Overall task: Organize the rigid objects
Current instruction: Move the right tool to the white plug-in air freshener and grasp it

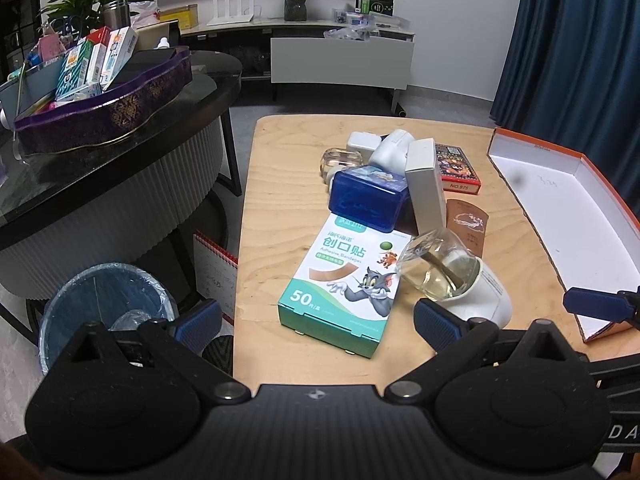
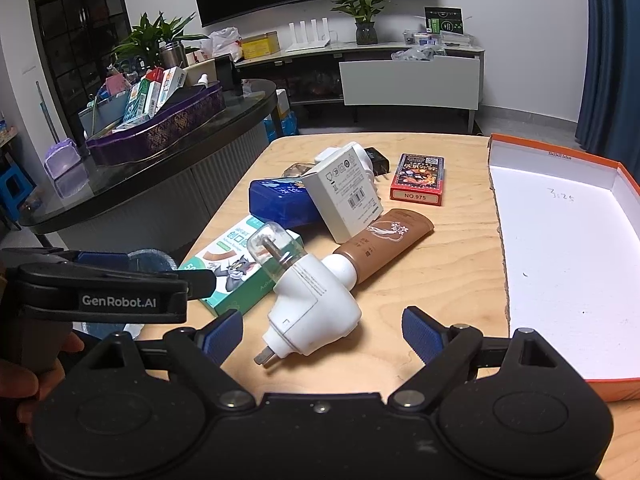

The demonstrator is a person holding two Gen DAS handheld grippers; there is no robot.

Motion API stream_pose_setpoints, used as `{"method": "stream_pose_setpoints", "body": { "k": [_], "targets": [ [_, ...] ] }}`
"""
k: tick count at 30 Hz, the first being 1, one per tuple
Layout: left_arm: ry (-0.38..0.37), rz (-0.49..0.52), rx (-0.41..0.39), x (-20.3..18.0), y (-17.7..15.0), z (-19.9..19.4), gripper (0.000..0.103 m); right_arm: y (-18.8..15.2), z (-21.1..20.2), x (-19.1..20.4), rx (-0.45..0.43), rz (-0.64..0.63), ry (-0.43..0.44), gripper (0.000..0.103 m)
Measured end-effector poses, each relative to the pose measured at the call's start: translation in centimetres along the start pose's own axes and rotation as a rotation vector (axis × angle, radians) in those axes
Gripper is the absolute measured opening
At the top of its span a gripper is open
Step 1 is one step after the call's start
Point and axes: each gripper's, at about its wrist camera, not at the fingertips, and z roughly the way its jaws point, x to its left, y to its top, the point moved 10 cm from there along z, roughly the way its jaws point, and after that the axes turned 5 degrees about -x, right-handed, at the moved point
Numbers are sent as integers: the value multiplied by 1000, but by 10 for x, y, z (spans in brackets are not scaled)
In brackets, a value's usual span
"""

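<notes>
White plug-in vaporizer [image 2: 312, 312] lies diagonally, prongs toward camera.

Left wrist view: the blue case [image 1: 367, 197] covers the top edge of the bandage box [image 1: 340, 284]. The brown tube [image 1: 468, 226] is largely hidden behind the white carton [image 1: 427, 186] and the plug-in vaporizer [image 1: 460, 280]; its lettering is too small to read. The card deck [image 1: 458, 170] is partly screened by the carton. The orange tray [image 1: 576, 216] is cut off at the right edge.

Right wrist view: the black adapter [image 2: 378, 160] shows only in part behind the carton [image 2: 346, 196]. The clear item [image 2: 294, 169] behind the case [image 2: 280, 202] cannot be identified. The left gripper's body [image 2: 100, 292] hides one corner of the bandage box [image 2: 240, 264]. Writing inside the tray [image 2: 560, 260] is unclear.
</notes>
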Motion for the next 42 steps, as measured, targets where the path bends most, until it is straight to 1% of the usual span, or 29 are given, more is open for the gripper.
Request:
{"method": "stream_pose_setpoints", "body": {
  "k": [3,8,15,18,23,25,29,31,36,37,38,40,42],
  "targets": [
    [4,0,3,1,-1,1,103,-1,1,-1,-5,-30,-19,102],
    [10,-1,7,3,-1,3,103,-3,4,0,8,-25,-9,102],
    [28,-15,12,13,-2,6,103,0,14,0,4,-74,-30,102],
    [37,-30,12,20,-2,7,103,5,22,-3,6,-49,-28,102],
    [37,-41,15,26,1,10,103,11,41,-1,39,-16,-7,102],
    [57,-33,16,28,2,12,103,12,47,-2,44,-7,-12,102],
    [49,-36,26,31,2,15,103,7,52,-3,69,23,-5,102],
    [61,-22,32,32,0,19,103,1,56,-4,105,26,-13,102],
    [89,-12,50,37,-3,25,103,-4,67,-4,116,18,-11,102],
    [89,-9,53,37,-4,25,103,-3,68,-4,110,7,-14,99],
    [74,-8,53,36,-4,26,103,-4,69,-6,111,-5,-22,87],
    [49,-4,46,31,-2,26,103,-4,67,-7,100,-12,-14,77],
    [38,16,43,25,0,28,103,-4,62,-13,95,-30,-32,77]
  ]
}}
